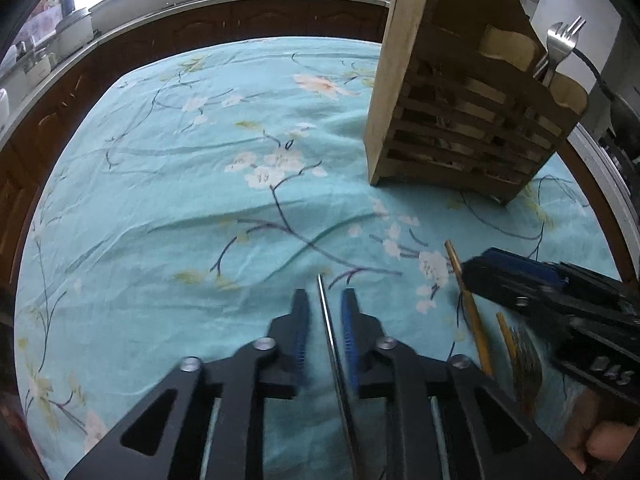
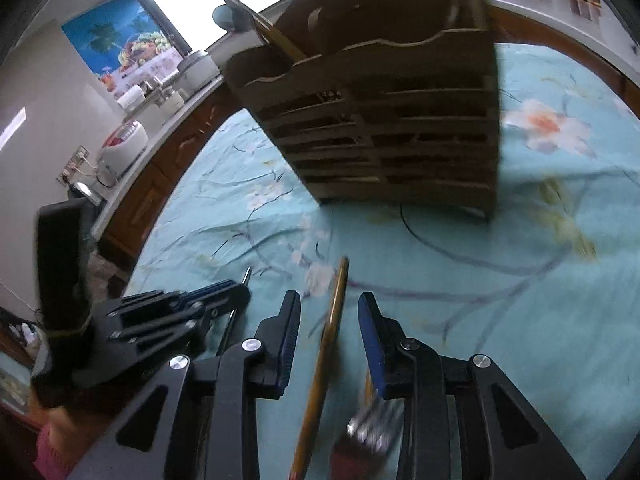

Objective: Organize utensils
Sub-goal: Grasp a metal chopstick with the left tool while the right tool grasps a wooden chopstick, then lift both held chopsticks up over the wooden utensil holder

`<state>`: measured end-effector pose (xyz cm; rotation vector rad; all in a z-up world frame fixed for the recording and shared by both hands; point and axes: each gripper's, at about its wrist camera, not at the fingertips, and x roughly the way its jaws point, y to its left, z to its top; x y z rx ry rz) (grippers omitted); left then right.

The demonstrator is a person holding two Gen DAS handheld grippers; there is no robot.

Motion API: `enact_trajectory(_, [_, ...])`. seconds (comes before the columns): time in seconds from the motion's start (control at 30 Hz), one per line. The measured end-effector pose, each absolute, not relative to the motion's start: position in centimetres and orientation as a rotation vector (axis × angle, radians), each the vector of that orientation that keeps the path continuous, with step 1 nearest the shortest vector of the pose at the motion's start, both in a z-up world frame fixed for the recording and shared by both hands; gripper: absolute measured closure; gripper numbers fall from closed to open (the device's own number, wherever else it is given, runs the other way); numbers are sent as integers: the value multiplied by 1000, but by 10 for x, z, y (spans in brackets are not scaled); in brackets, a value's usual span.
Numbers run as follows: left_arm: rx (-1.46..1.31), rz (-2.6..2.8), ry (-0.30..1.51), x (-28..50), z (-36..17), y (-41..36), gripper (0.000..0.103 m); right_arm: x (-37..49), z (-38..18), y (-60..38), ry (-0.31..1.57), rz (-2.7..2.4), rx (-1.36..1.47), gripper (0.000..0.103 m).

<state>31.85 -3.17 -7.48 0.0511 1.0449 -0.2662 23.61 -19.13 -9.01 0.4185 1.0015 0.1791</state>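
Note:
A wooden slatted utensil holder (image 1: 464, 120) stands on the teal floral tablecloth at the far right, with a metal fork (image 1: 560, 44) upright in it; it also shows in the right wrist view (image 2: 392, 120), holding a wooden stick. My left gripper (image 1: 325, 300) is open low over the cloth, with a thin metal utensil handle (image 1: 332, 344) lying between its fingers, close to the right finger. My right gripper (image 2: 329, 304) is open over a yellow wooden chopstick (image 2: 326, 356) that lies between its fingers. A second chopstick (image 1: 506, 336) lies beside the first chopstick (image 1: 468, 304).
The tablecloth (image 1: 200, 184) is wrinkled. A wooden counter with appliances (image 2: 120, 148) runs along the table's far edge. The left gripper (image 2: 160, 320) sits close to the left of the right one. A blurred metal and red object (image 2: 368, 436) lies by the right gripper's right finger.

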Motion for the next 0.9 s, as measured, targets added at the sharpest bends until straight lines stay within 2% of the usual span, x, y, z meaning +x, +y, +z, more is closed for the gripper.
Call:
enact_trajectory(0.17, [107, -272, 1029, 324, -79, -40, 81, 251, -101, -181, 1058, 171, 344, 70])
enact_trajectory(0.27, [114, -266, 1022, 324, -80, -39, 97, 249, -99, -174, 1048, 162, 277, 73])
enact_trajectory(0.3, [102, -269, 1027, 326, -80, -38, 98, 249, -98, -173, 1050, 158, 270, 75])
enact_trajectory(0.4, [60, -272, 1039, 325, -77, -30, 99, 250, -98, -173, 1055, 133, 238, 94])
enact_trajectory(0.43, [54, -269, 1032, 322, -75, -28, 99, 250, -98, -176, 1058, 142, 265, 96])
enact_trajectory(0.63, [-35, -292, 991, 300, -51, -11, 100, 236, -79, -185, 1019, 179, 333, 98])
enact_trajectory(0.9, [-119, -315, 885, 254, -3, 12, 100, 202, -26, -193, 891, 223, 406, 98])
